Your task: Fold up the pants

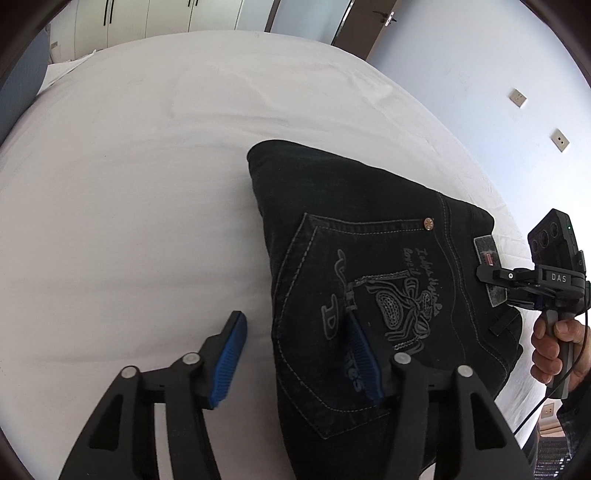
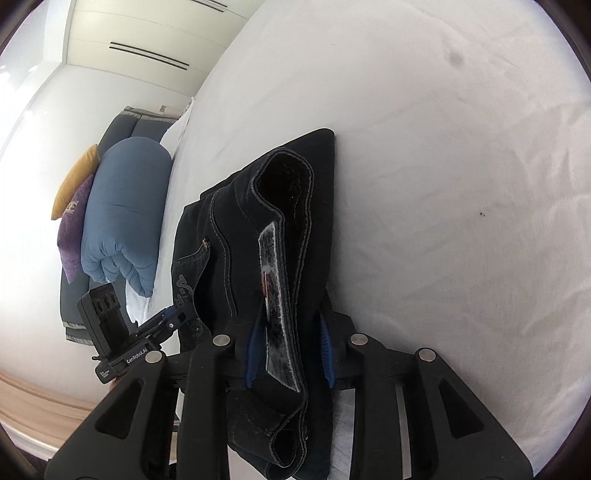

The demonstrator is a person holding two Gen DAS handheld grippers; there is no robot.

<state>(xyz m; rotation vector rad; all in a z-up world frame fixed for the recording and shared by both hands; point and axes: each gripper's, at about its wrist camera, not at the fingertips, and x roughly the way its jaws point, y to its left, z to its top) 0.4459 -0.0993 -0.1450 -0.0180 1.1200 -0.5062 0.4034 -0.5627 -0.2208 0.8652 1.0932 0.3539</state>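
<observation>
On a white bed (image 1: 129,184), black pants (image 1: 369,266) lie folded into a compact bundle. The left gripper (image 1: 295,354), fingers apart, straddles its left edge; the right gripper (image 2: 290,350) stands around the waistband end, grip uncertain.

I was working in a home bedroom: a wide bed under a white sheet (image 1: 147,184), built-in wardrobe doors (image 1: 147,14), a rolled blue duvet (image 2: 125,221) and cushions (image 2: 74,221) alongside.
</observation>
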